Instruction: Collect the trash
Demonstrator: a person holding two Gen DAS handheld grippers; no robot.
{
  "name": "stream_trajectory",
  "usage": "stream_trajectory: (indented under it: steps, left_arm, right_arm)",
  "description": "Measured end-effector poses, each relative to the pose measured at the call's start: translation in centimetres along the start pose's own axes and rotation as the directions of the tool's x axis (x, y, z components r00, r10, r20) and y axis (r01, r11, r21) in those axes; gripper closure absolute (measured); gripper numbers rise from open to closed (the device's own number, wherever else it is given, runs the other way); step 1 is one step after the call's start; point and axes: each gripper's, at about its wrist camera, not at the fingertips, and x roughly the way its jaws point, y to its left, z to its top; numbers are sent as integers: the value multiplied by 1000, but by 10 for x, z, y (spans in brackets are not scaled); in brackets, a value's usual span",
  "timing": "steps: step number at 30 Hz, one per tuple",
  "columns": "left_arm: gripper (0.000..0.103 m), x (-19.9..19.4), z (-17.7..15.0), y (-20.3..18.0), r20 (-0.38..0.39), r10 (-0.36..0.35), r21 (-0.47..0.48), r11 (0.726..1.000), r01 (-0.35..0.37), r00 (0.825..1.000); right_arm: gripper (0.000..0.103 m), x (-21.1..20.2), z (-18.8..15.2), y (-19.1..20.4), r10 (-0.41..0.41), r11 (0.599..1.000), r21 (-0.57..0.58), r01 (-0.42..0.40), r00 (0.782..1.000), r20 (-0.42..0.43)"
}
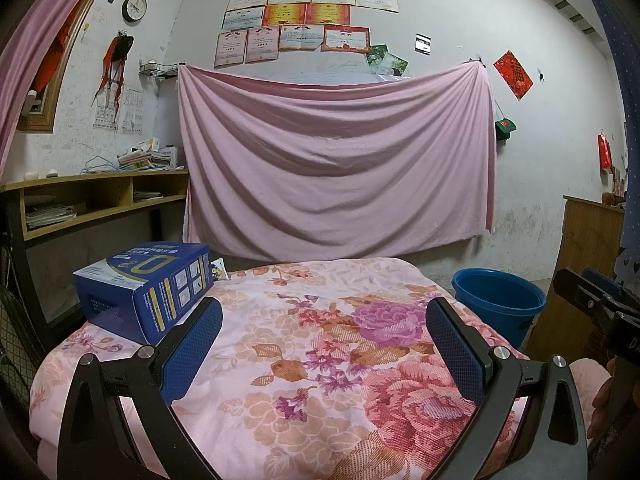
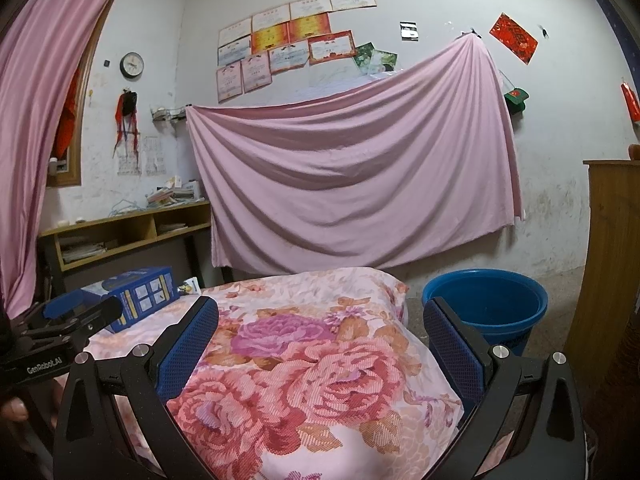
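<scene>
Seemingly nothing is collected: both hand-held grippers, left (image 1: 322,340) and right (image 2: 320,340), gape empty, blue box (image 1: 146,290) left of them, blue bucket (image 2: 486,304) right.

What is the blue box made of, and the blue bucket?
The blue box looks like thin printed cardboard: sharp folded edges, flat panels, slightly glossy print. The blue bucket looks like moulded plastic: smooth, one even colour, rolled rim with a faint sheen. Neither can be confirmed by sight alone.

box (image 1: 148,292) on quilt (image 1: 320,360), left | bucket (image 1: 498,300) right, beside quilt
</scene>
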Motion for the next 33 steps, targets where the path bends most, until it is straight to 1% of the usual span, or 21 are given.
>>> stream_trajectory:
  steps: [33]
  left_arm:
    - [3, 0, -2, 3, -4, -3, 2, 1000, 3, 1000]
  right_arm:
    - [0, 2, -1, -3, 2, 1000, -4, -2, 1000, -6]
